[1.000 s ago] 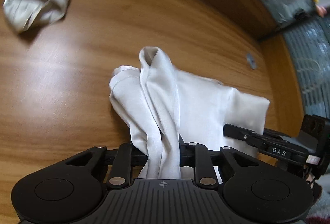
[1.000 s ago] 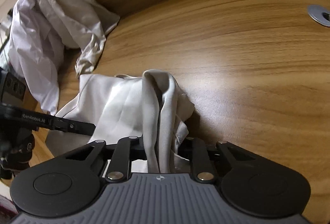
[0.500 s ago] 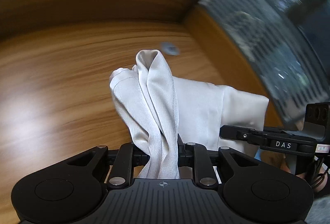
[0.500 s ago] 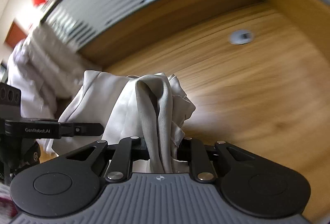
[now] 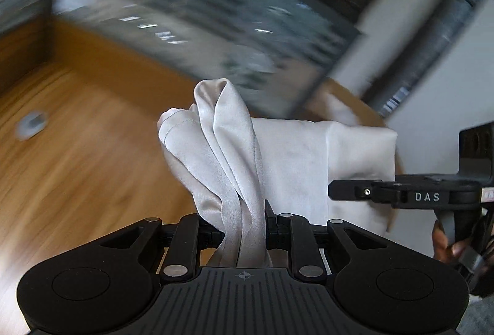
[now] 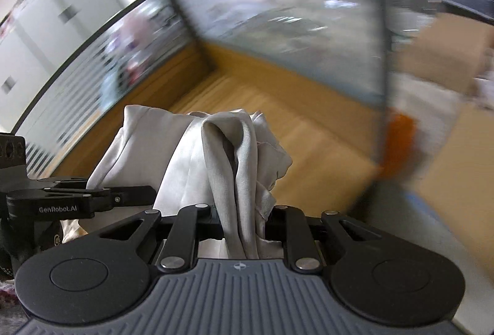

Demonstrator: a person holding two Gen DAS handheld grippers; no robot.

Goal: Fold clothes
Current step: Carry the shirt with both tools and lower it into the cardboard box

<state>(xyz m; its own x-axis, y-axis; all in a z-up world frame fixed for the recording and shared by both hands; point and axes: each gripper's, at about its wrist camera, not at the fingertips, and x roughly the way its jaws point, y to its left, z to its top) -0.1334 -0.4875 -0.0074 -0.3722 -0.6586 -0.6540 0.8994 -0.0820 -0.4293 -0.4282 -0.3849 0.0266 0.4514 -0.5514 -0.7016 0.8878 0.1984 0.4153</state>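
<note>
Above wood table (image 5: 77, 149), both grippers clamping garment (image 5: 234, 156)

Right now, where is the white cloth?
The white cloth hangs between both grippers, pinched in the left gripper and the right gripper, above the wooden table.

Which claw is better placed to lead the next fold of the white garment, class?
Neither clearly: the left claw and the right claw are each shut on a bunched edge of the garment, stretched between them above the table. Both should probably lower it together.
</note>
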